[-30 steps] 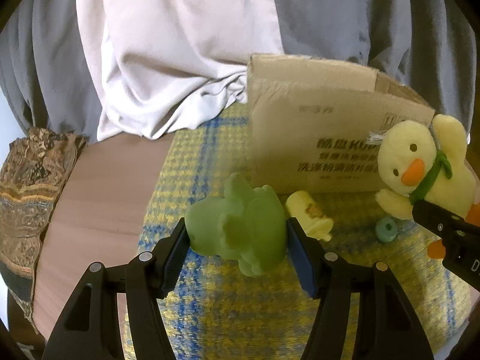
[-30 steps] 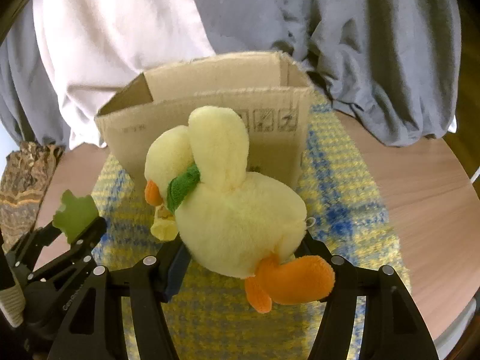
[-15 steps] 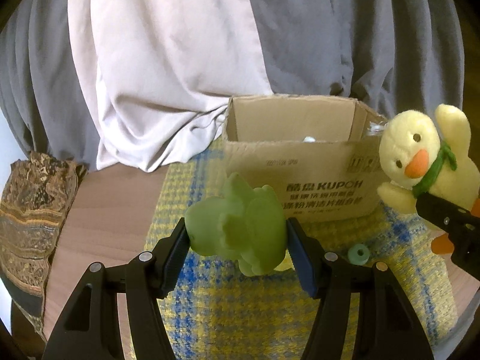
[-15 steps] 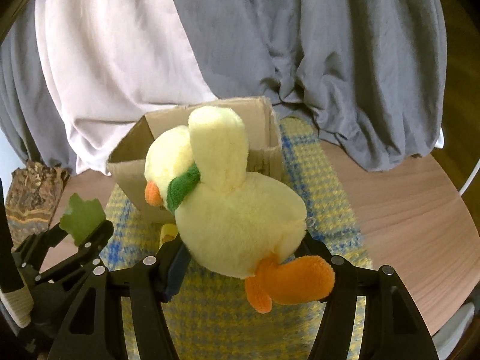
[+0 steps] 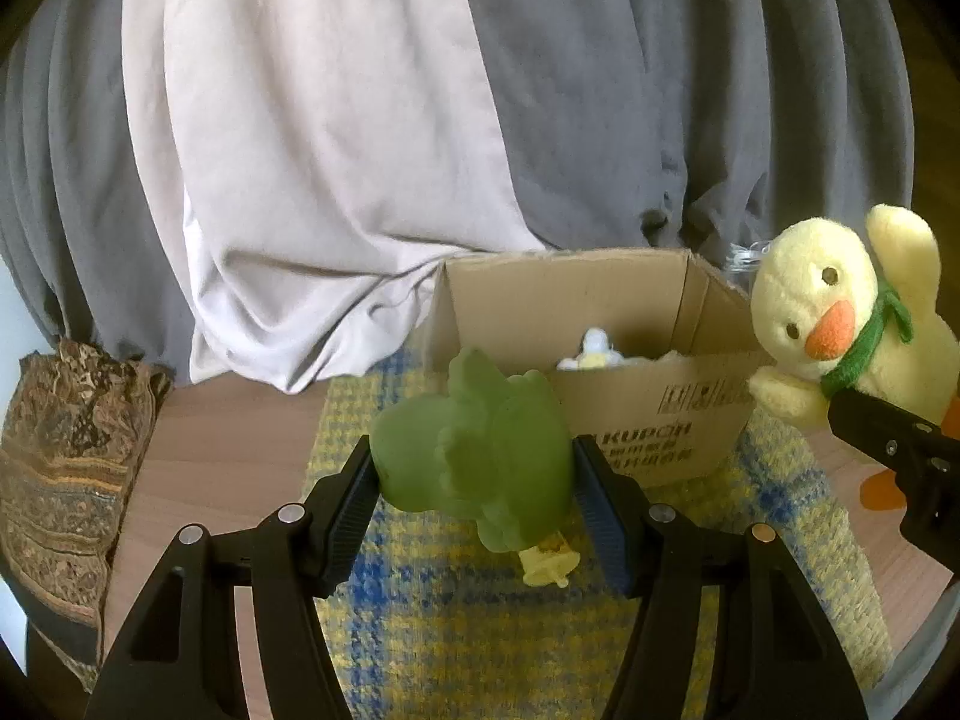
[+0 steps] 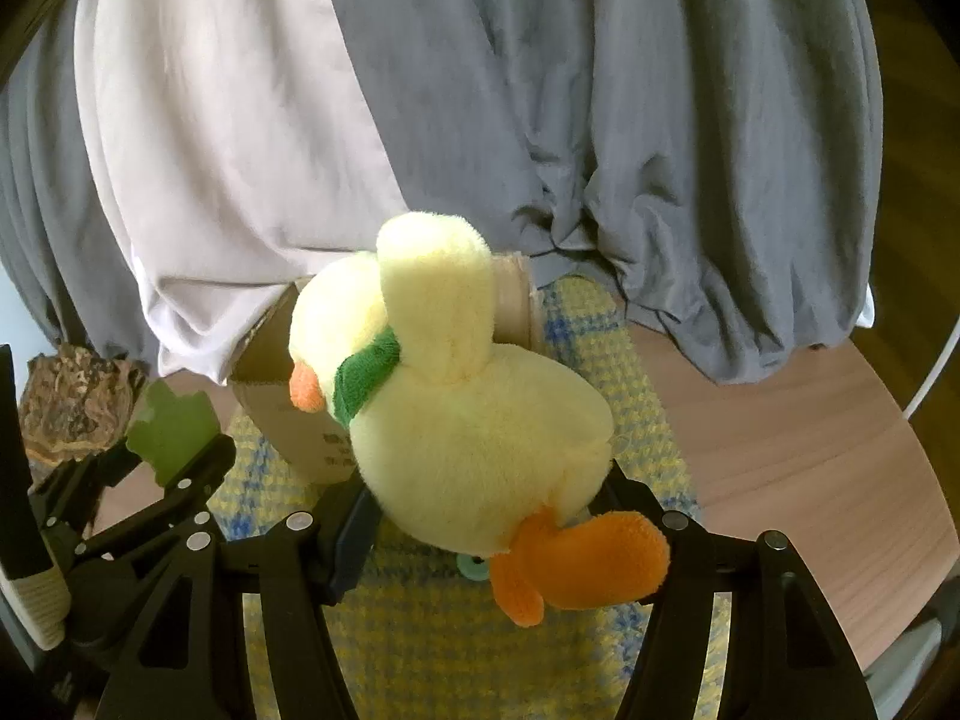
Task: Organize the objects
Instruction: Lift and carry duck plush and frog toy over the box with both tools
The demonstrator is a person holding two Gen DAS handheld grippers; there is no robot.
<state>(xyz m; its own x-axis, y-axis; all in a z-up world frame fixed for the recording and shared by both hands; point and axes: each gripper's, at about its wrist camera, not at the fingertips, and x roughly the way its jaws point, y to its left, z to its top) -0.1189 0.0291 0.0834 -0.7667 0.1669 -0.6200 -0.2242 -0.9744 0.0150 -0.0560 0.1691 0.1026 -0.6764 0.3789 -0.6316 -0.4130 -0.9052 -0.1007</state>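
Both toys have come up off the yellow-and-blue cloth (image 5: pixel 798 504) since a second ago. The left tool (image 5: pixel 474 474) stays clamped on the green toy (image 5: pixel 474 462), the right tool (image 6: pixel 489 501) on the plush duck (image 6: pixel 474 432), each now level with the cardboard box's (image 5: pixel 648 438) open top, so dropping them in looks next. A small yellow toy (image 5: pixel 549 564) remains on the cloth.

Left gripper (image 5: pixel 474 474) fingers clamped on a toy, right gripper (image 6: pixel 489 501) likewise (both tilted downward)
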